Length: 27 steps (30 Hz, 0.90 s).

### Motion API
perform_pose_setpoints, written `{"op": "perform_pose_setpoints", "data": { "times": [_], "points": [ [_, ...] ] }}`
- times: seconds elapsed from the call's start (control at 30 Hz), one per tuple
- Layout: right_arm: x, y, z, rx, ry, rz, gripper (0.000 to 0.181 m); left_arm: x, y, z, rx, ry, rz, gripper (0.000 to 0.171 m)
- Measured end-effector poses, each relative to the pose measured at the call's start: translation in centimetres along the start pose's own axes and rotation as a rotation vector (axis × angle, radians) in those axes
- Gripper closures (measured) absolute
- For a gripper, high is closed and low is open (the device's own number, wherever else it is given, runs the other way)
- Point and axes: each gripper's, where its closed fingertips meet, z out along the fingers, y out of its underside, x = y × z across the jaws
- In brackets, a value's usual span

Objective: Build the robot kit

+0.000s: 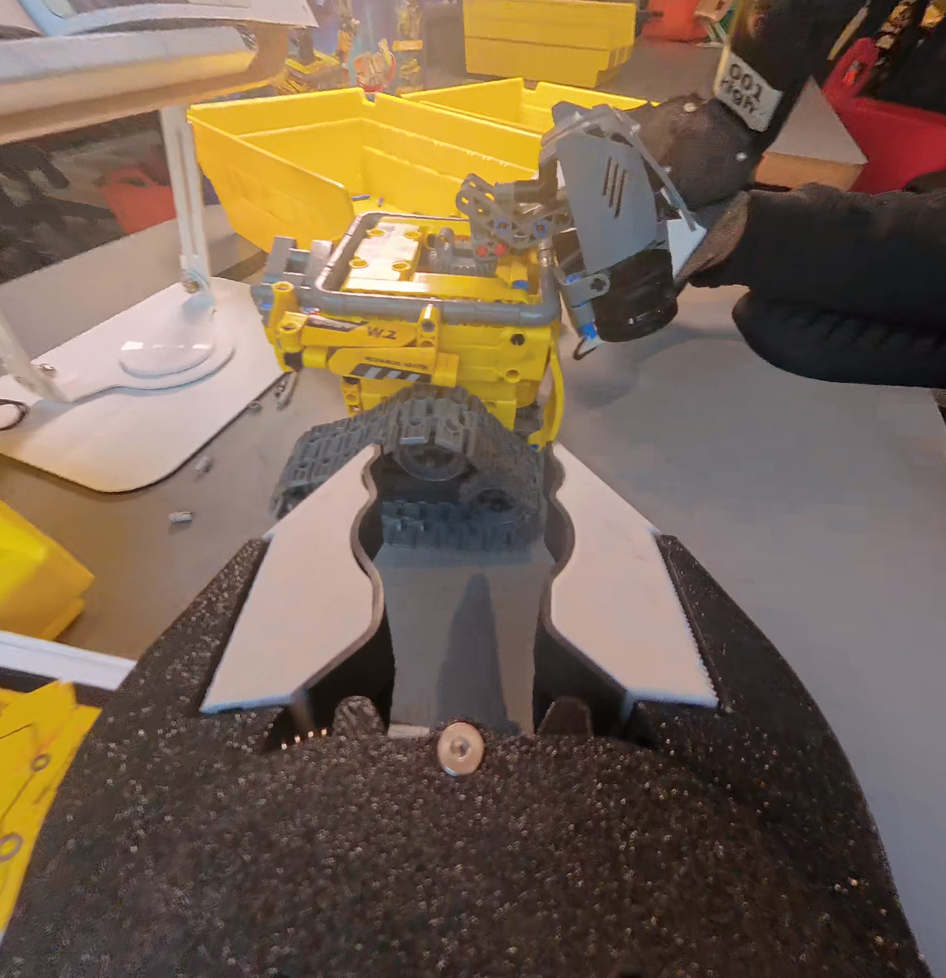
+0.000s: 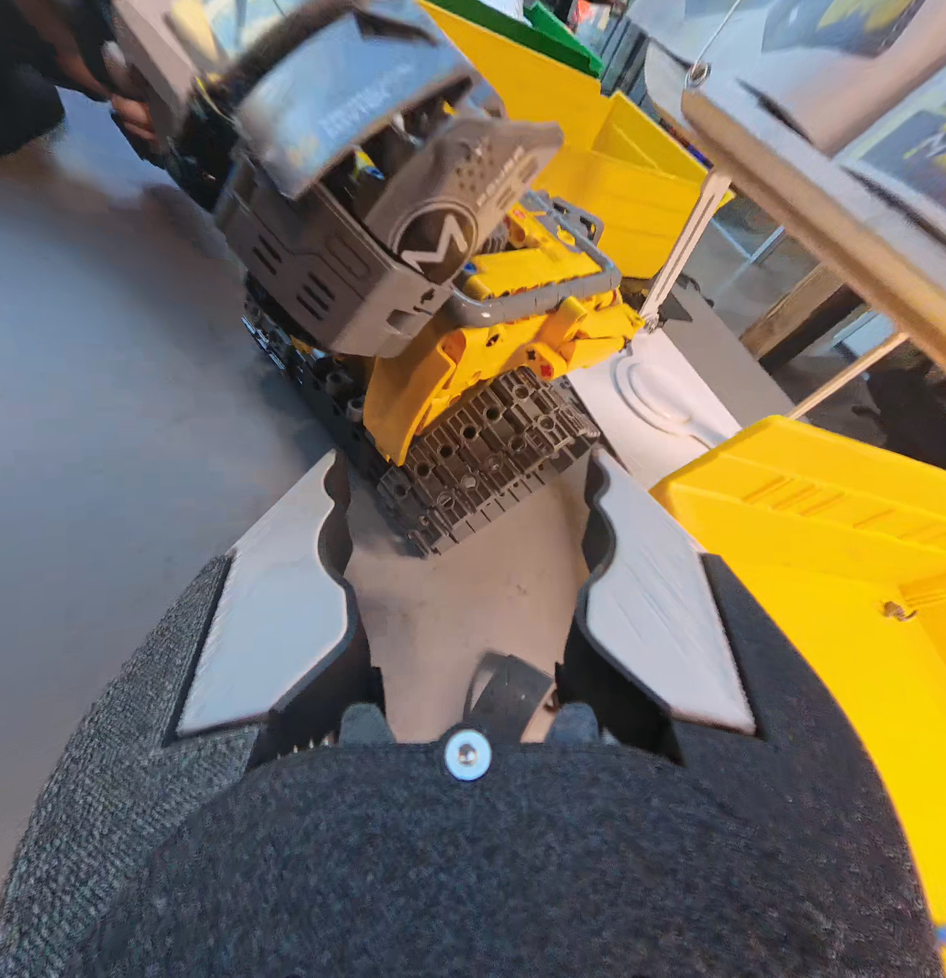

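Note:
A yellow brick-built tracked vehicle [image 1: 417, 328] stands on the grey table [image 1: 724, 529], with dark grey tracks [image 1: 433, 465] and a grey rail around its top. Its grey cab section [image 1: 608, 201] is tilted up at the right. My left gripper [image 1: 465, 455] is open, with its fingertips on either side of the near track end. My right gripper [image 2: 462, 465] is open, low in front of the track [image 2: 476, 476], with the cab [image 2: 322, 275] above it. In the left wrist view the right gripper [image 1: 682, 238] is right beside the cab, held by a black-gloved hand [image 1: 830, 296].
Yellow plastic bins stand behind the vehicle [image 1: 354, 153] and close on the right gripper's right side [image 2: 830, 529]. A white lamp stand with a round base [image 1: 169, 354] is left of the vehicle. Small loose parts [image 1: 180, 516] lie on the table. Yellow printed sheets [image 1: 15, 794] lie at the near left.

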Motion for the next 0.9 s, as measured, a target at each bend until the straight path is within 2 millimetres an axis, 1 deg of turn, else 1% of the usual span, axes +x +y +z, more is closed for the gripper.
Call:
{"op": "perform_pose_setpoints", "data": {
  "times": [0.03, 0.07, 0.13, 0.23, 0.27, 0.3, 0.33, 0.37, 0.4, 0.43, 0.47, 0.5, 0.53, 0.57, 0.6, 0.63, 0.67, 0.7, 0.73, 0.77, 0.8, 0.83, 0.87, 0.9],
  "points": [
    [0.0, 0.6, 0.8, -0.033, -0.014, 0.036, 0.093, 0.2, 0.2, 0.5, -0.009, -0.003, 0.008, 0.112],
    [-0.2, 1.2, 1.5, -0.073, -0.043, 0.063, 0.1, 0.0, 0.2, 0.8, -0.013, -0.034, 0.036, 0.11],
    [-0.2, 1.5, 2.2, -0.104, -0.058, 0.08, 0.111, -0.7, 0.4, 1.0, -0.039, -0.098, 0.098, 0.117],
    [-1.0, 1.3, 1.5, -0.128, -0.112, 0.125, 0.123, -1.9, 0.8, 0.7, -0.064, -0.158, 0.122, 0.13],
    [-1.6, 1.3, 1.1, -0.139, -0.131, 0.119, 0.129, -2.4, 0.9, 0.5, -0.07, -0.184, 0.131, 0.127],
    [-2.4, 1.1, 0.5, -0.14, -0.153, 0.098, 0.139, -2.7, 0.8, 0.3, -0.066, -0.206, 0.133, 0.128],
    [-3.6, 0.8, -0.1, -0.138, -0.199, 0.081, 0.148, -3.1, 0.8, 0.1, -0.067, -0.233, 0.133, 0.129],
    [-5.3, 0.2, -0.7, -0.131, -0.268, 0.078, 0.153, -3.5, 0.8, 0.0, -0.07, -0.259, 0.133, 0.129],
    [-7.2, -0.4, -1.3, -0.127, -0.345, 0.056, 0.153, -3.8, 0.8, -0.1, -0.07, -0.277, 0.134, 0.129],
    [-9.2, -1.0, -1.6, -0.119, -0.414, 0.006, 0.157, -4.0, 0.8, -0.1, -0.069, -0.282, 0.133, 0.128],
    [-11.1, -1.7, -1.8, -0.093, -0.471, -0.059, 0.169, -4.2, 0.7, -0.3, -0.063, -0.287, 0.125, 0.128],
    [-13.3, -2.6, -2.1, -0.058, -0.544, -0.11, 0.169, -4.7, 0.4, -0.6, -0.053, -0.301, 0.105, 0.128],
    [-15.1, -3.5, -2.3, -0.028, -0.607, -0.13, 0.163, -5.3, 0.2, -1.1, -0.038, -0.315, 0.078, 0.128],
    [-16.3, -4.2, -2.7, -0.013, -0.658, -0.136, 0.161, -5.8, 0.0, -1.8, -0.025, -0.321, 0.046, 0.128],
    [-16.6, -5.1, -3.3, 0.014, -0.688, -0.129, 0.159, -6.4, 0.0, -2.5, -0.016, -0.328, 0.013, 0.128],
    [-16.2, -6.4, -4.0, 0.072, -0.695, -0.102, 0.16, -7.0, -0.1, -3.4, -0.005, -0.341, -0.016, 0.127],
    [-15.3, -7.8, -4.9, 0.148, -0.692, -0.059, 0.16, -7.5, -0.2, -4.2, 0.008, -0.344, -0.036, 0.127],
    [-13.9, -9.1, -5.9, 0.218, -0.669, -0.014, 0.159, -7.6, -0.3, -4.9, 0.018, -0.327, -0.047, 0.127],
    [-12.0, -10.0, -6.5, 0.275, -0.612, 0.018, 0.155, -7.6, -0.5, -5.4, 0.025, -0.302, -0.051, 0.127],
    [-9.9, -10.6, -6.7, 0.314, -0.52, 0.038, 0.143, -7.6, -0.9, -6.0, 0.037, -0.286, -0.046, 0.127],
    [-7.9, -10.6, -6.6, 0.322, -0.418, 0.038, 0.128, -7.6, -1.4, -6.6, 0.06, -0.271, -0.033, 0.126],
    [-6.3, -10.1, -6.1, 0.299, -0.333, 0.026, 0.114, -7.4, -2.1, -7.1, 0.09, -0.249, -0.018, 0.126],
    [-5.3, -9.4, -5.4, 0.262, -0.276, 0.019, 0.096, -6.9, -2.7, -7.5, 0.124, -0.215, -0.01, 0.125],
    [-5.0, -8.8, -4.5, 0.228, -0.263, 0.032, 0.081, -6.2, -3.4, -7.9, 0.163, -0.163, -0.011, 0.123]
  ]
}}
